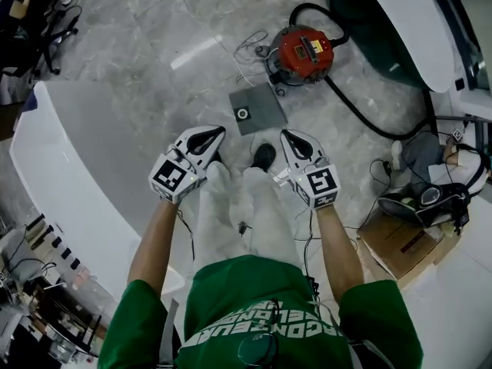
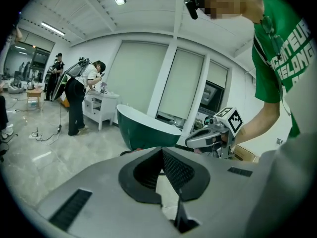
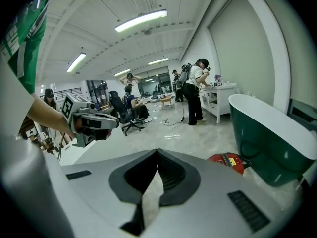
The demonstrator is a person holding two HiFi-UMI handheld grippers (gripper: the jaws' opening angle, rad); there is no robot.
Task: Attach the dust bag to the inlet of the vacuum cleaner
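The red vacuum cleaner [image 1: 304, 52] stands on the marble floor ahead, with its black hose [image 1: 361, 114] curving off to the right. The flat grey dust bag [image 1: 257, 108], with a round hole in its collar, lies on the floor just in front of the vacuum. My left gripper [image 1: 217, 131] and right gripper [image 1: 286, 134] hang side by side above my legs, short of the bag, and both are shut on nothing. In the left gripper view the left gripper [image 2: 161, 150] has its pads meeting. The right gripper [image 3: 157, 151] looks the same, with the vacuum cleaner [image 3: 228, 161] low beyond it.
A white curved counter [image 1: 61, 175] runs along the left. A dark green tub with a white rim [image 1: 384, 21] stands behind the vacuum. A cardboard box [image 1: 396, 244] and black gear [image 1: 430, 202] sit at the right. Cables [image 1: 250, 48] trail on the floor. People [image 3: 195, 90] stand far off.
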